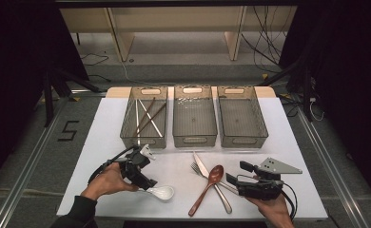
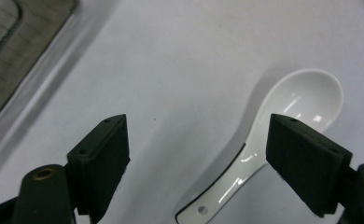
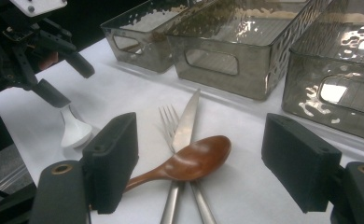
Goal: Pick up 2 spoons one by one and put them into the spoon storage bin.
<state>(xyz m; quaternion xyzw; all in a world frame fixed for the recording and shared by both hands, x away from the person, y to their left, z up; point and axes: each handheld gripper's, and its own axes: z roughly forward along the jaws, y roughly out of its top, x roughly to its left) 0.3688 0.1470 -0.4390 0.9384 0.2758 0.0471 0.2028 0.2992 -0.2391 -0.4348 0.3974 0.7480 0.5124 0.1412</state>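
A white ceramic spoon (image 1: 161,192) lies on the white table near the front left, bowl to the right. My left gripper (image 1: 144,180) is open and low over the spoon's handle. In the left gripper view the handle of the spoon (image 2: 301,98) lies between the two spread jaws of the gripper (image 2: 196,135), untouched. A wooden spoon (image 1: 207,186) lies across a metal fork (image 1: 196,169) and a knife (image 1: 201,164) at front centre. My right gripper (image 1: 236,173) is open just right of them, and in its own view its jaws (image 3: 199,135) frame the wooden spoon (image 3: 194,161).
Three grey see-through bins stand in a row at the back. The left bin (image 1: 126,124) holds several chopsticks; the middle bin (image 1: 194,137) and the right bin (image 1: 261,124) look empty. Bare table (image 1: 278,190) lies to the right. Cables trail on the floor beyond.
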